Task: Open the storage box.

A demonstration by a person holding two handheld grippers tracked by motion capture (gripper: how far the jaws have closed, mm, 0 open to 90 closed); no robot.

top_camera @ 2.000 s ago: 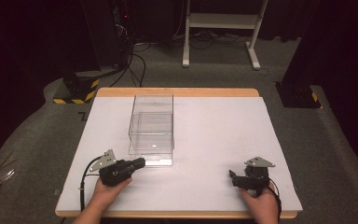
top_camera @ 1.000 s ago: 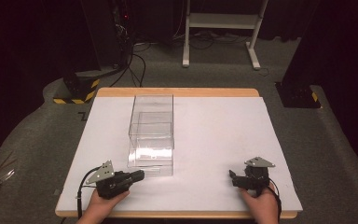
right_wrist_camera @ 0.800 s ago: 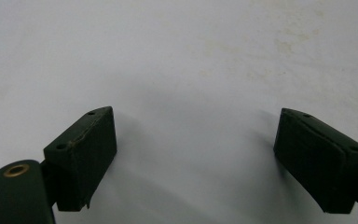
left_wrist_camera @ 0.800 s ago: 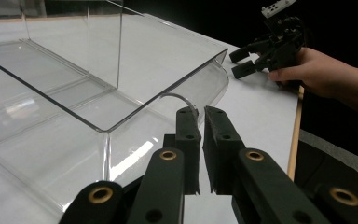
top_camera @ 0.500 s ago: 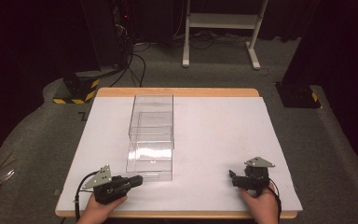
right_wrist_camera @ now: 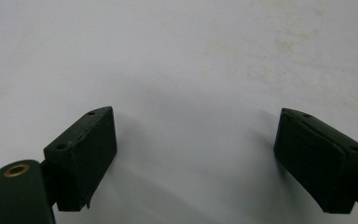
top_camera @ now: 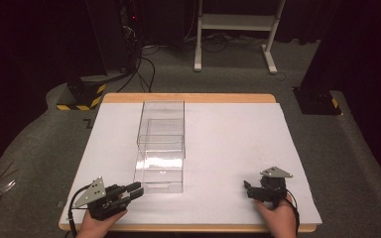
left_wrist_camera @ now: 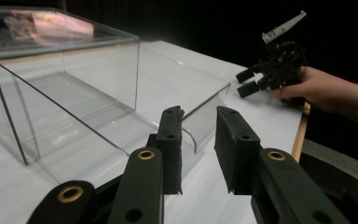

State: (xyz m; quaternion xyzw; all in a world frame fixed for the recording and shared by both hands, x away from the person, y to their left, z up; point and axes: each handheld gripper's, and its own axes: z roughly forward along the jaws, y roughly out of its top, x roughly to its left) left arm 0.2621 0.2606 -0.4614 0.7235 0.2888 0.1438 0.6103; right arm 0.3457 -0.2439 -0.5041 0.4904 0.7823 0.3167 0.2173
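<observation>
1. High view: clear acrylic drawer box stands left of centre on the desk, long axis running away from the person, drawer pulled toward the near edge. Left gripper lies just beside the drawer front, nearer than the right gripper.
2. Left gripper view: jaws have just been opening, slightly parted, nothing between.
3. Right gripper view: jaws spread wide over bare desk.

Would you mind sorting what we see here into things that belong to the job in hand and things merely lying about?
Part of the job:
- clear drawer box, its drawer pulled out toward the person
- left gripper, jaws just opening, nothing between them, beside the drawer front
- right gripper, open over the bare white table

Just lying about:
- white stand on the floor
- black-and-yellow base
</observation>
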